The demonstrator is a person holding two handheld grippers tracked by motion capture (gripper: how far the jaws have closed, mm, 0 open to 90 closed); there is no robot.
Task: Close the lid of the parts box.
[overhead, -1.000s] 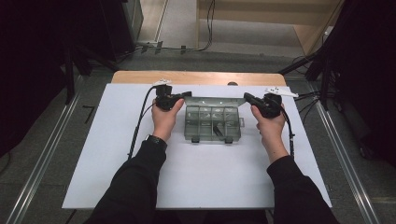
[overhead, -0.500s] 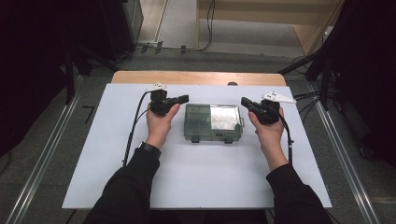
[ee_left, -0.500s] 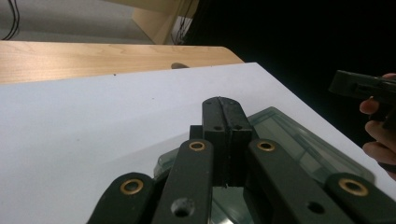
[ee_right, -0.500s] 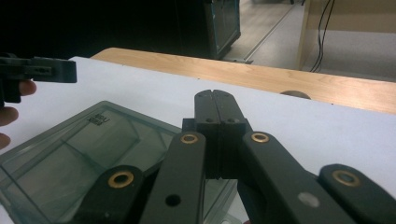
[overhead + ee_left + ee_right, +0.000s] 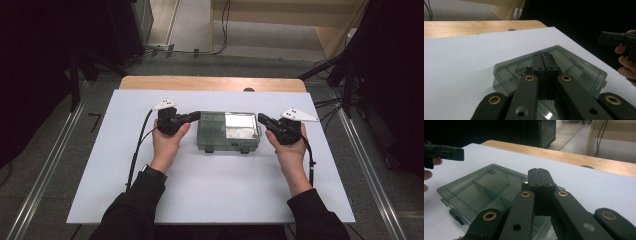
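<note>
Showing through the lid of the translucent grey plastic case (image 5: 554,66) is raised lettering that seems to begin "AIRA", though the left gripper (image 5: 545,56) covers the rest (its jaws are pressed together over the lid). The case is shallow and rectangular, its lid shut, with inner dividers visible through the smoky plastic and two dark latches on its near edge. It sits at the middle of the white table (image 5: 210,200), between both hands. The right gripper (image 5: 539,173), jaws likewise closed on nothing, hovers at the case's right end.
</note>
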